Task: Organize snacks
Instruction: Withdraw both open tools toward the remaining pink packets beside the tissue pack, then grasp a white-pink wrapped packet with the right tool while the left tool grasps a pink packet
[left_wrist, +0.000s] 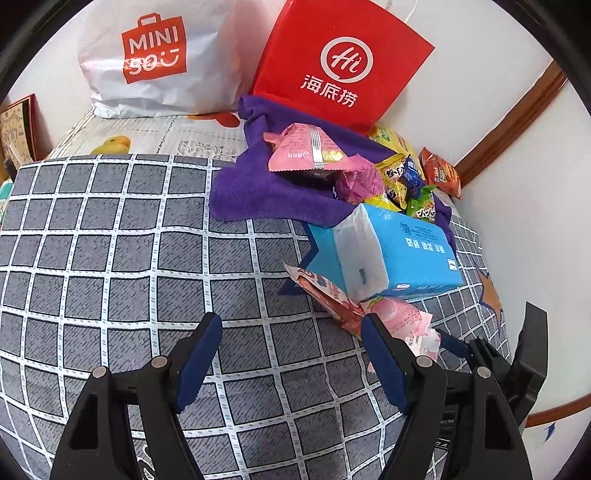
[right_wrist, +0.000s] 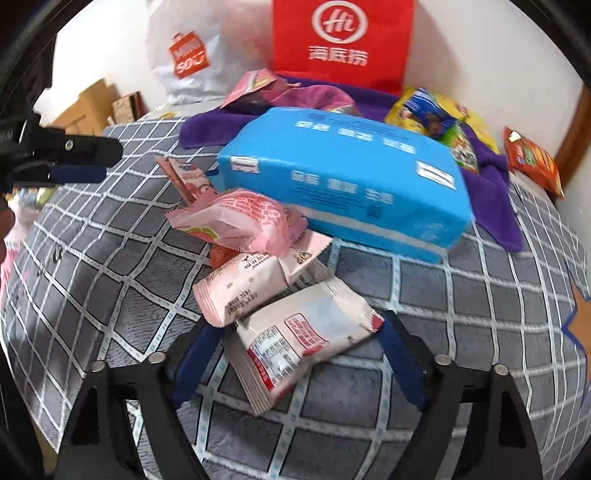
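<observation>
My left gripper (left_wrist: 291, 328) is open and empty above the checked bedsheet (left_wrist: 110, 258). My right gripper (right_wrist: 295, 332) has its jaws wide apart around a white and red snack packet (right_wrist: 295, 343); I cannot tell whether the pads touch it. A pink and white packet (right_wrist: 247, 291) lies just beyond it, and a pink crinkled packet (right_wrist: 236, 218) beyond that. A blue tissue pack (right_wrist: 343, 181) lies behind them, also in the left wrist view (left_wrist: 399, 254). A pile of snacks (left_wrist: 402, 177) rests on a purple towel (left_wrist: 258, 184).
A red paper bag (left_wrist: 340, 62) and a white Miniso bag (left_wrist: 155, 62) stand against the wall at the back. An orange snack packet (right_wrist: 532, 162) lies at the right by the wall. The left gripper shows at the left edge of the right wrist view (right_wrist: 74, 158).
</observation>
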